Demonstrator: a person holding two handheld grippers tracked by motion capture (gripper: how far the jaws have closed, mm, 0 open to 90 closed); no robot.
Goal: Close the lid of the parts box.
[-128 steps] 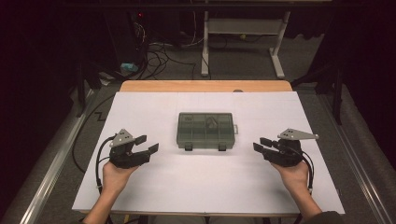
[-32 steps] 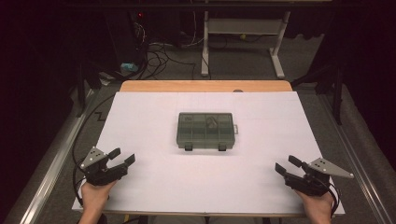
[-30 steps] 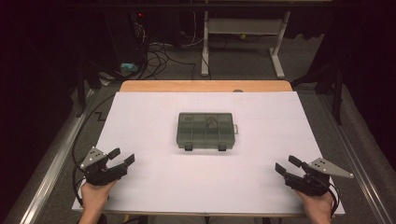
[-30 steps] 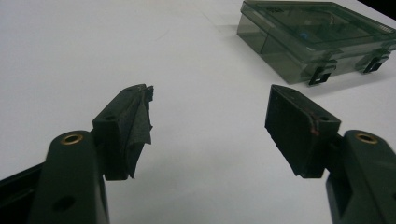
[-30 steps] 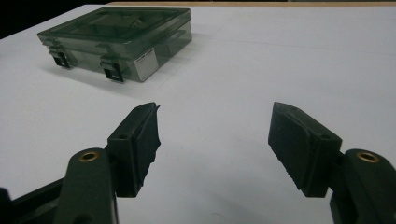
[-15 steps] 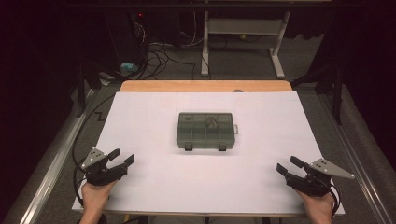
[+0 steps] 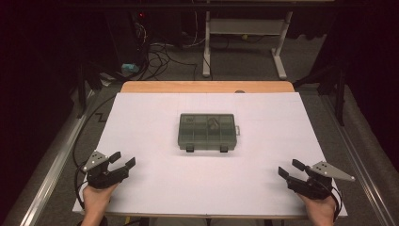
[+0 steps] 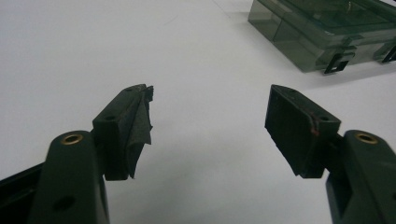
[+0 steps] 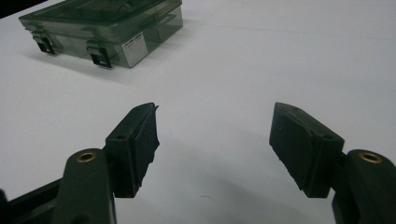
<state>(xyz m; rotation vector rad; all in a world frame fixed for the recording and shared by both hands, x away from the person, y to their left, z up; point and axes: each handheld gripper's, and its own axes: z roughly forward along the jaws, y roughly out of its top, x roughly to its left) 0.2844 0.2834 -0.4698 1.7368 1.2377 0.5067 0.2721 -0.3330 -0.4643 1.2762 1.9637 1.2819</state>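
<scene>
A smoky grey-green compartment box [image 7: 206, 132] lies closed in the middle of the white table, two black latches on its near side. It appears at the top right of the left gripper view [image 8: 327, 32] and the top left of the right gripper view [image 9: 102, 30]. My left gripper [image 7: 122, 159] rests at the near left corner, open, nothing between its jaws [image 8: 210, 116]. At the near right corner my right gripper [image 7: 291, 168] is also open and empty [image 9: 215, 135]. Both are far from the box.
White sheet [image 7: 155, 117] covers the table, with a wooden strip [image 7: 207, 86] at the far edge. Metal rails run along both sides. Beyond the table are floor cables [image 7: 160, 52] and a white desk frame [image 7: 244, 37].
Since 4.3 s ago both grippers have drawn back from beside the box to the near corners. Over the last second they have barely moved.
</scene>
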